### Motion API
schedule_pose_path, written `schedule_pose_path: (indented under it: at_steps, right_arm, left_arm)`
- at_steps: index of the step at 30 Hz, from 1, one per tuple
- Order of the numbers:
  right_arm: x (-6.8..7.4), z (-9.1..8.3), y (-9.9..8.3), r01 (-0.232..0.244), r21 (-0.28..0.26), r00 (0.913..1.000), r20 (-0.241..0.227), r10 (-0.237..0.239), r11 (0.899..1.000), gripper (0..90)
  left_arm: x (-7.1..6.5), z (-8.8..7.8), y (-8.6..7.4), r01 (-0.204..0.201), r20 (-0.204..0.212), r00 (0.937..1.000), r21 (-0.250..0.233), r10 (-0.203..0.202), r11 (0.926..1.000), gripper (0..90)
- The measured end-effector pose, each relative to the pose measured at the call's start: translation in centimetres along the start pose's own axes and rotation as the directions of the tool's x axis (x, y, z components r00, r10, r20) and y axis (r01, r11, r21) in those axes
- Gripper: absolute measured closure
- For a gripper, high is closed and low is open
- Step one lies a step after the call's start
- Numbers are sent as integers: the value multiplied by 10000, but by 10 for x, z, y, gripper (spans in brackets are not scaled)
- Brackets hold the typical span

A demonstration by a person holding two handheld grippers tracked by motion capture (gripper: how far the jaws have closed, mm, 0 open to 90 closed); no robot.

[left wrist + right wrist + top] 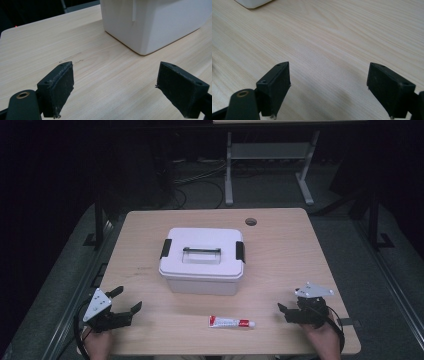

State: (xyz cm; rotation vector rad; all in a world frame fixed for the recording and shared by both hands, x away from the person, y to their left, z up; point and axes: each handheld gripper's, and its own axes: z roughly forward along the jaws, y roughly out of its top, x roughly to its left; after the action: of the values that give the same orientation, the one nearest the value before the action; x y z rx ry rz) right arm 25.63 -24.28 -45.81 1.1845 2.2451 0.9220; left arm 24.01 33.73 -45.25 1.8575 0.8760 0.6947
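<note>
A white plastic box (pixel 202 265) with a closed lid, two black side latches and a handle on top stands in the middle of the wooden table (pixel 280 255). In front of it lies a white and red tube (pixel 231 322). My left gripper (pixel 127 299) rests near the front left corner, open, pointing toward the box. The left gripper view shows its jaws (pixel 115 85) wide apart over bare wood, with the box (pixel 155 22) ahead. My right gripper (pixel 290 304) sits at the front right, open. Its jaws (pixel 328 85) hold nothing, and a corner of the box (pixel 253 3) is at the top left.
A round cable hole (pixel 251 222) is near the table's far edge. Beyond the table stands the grey frame of another table (pixel 229 170), with cables on the dark floor. Bare wood lies on both sides of the box.
</note>
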Motion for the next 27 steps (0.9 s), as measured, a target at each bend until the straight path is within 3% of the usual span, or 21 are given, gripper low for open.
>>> schedule_pose_path:
  at_steps: [9, 16, 19, 23, 27]
  right_arm:
    - [-1, 0, 4, 410, 254, 9981, -478, -398, 9988, 174]
    - [-6, -1, 12, 1165, 798, 9905, -830, -1098, 9900, 165]
    - [-9, -1, 14, 1625, 1130, 9838, -948, -1522, 9802, 162]
    - [-15, -3, 18, 2111, 1481, 9720, -1364, -1915, 9662, 163]
    - [-18, -4, 25, 2708, 1863, 9574, -1542, -2441, 9444, 164]
  left_arm:
    - [1, -3, -2, 77, 24, 10000, -90, -77, 9999, 135]
    - [0, -3, -2, 118, 68, 9999, -86, -118, 9999, 135]
    - [-1, -2, -1, -25, 5, 10000, -28, 25, 10000, 135]
    - [0, -2, -1, 71, 35, 10000, -15, -71, 10000, 135]
    - [1, -2, -2, 123, 20, 9999, -32, -123, 9999, 135]
